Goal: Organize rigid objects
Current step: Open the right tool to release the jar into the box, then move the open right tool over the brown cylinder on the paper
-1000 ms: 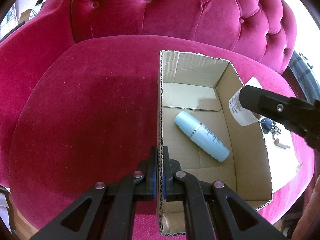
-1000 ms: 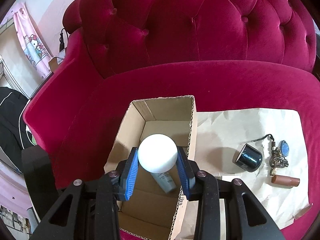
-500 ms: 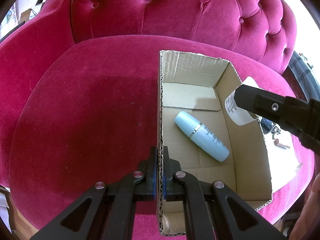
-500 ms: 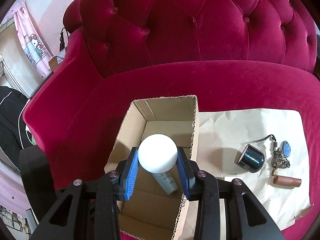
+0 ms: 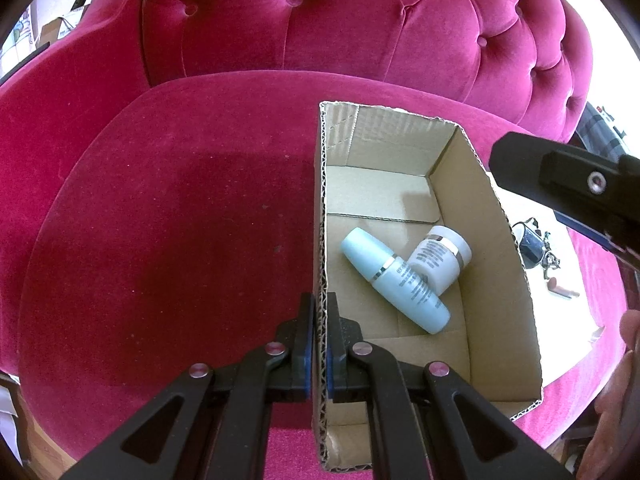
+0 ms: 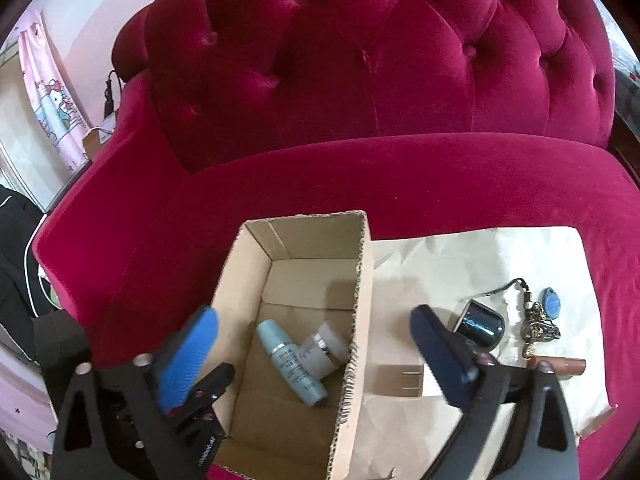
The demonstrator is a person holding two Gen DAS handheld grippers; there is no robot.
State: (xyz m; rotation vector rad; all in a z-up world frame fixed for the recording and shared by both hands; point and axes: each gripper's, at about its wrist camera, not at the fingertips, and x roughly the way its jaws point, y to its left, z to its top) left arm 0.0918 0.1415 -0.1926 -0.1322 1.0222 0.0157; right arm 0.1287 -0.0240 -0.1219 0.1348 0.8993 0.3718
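A cardboard box (image 5: 496, 264) (image 6: 362, 280) stands open on the red sofa seat. Inside lie a light blue bottle (image 5: 394, 286) (image 6: 290, 362) and a white jar (image 5: 440, 260) (image 6: 326, 352), the jar leaning against the bottle. My left gripper (image 5: 319, 336) is shut on the box's left wall. My right gripper (image 6: 316, 360) is wide open and empty above the box; it shows at the right of the left wrist view (image 5: 560, 184). On brown paper (image 6: 460, 256) right of the box lie a dark blue jar (image 6: 480, 324), a keychain (image 6: 540, 320) and a brown lipstick tube (image 6: 560, 364).
The red tufted sofa back (image 6: 380, 60) rises behind the box. The wide seat cushion (image 5: 180, 220) stretches left of the box. A person's hand (image 5: 616, 400) is at the right edge of the left wrist view.
My right gripper has opened and let go of the white jar, which now lies in the box against the blue bottle. The left gripper has not moved.
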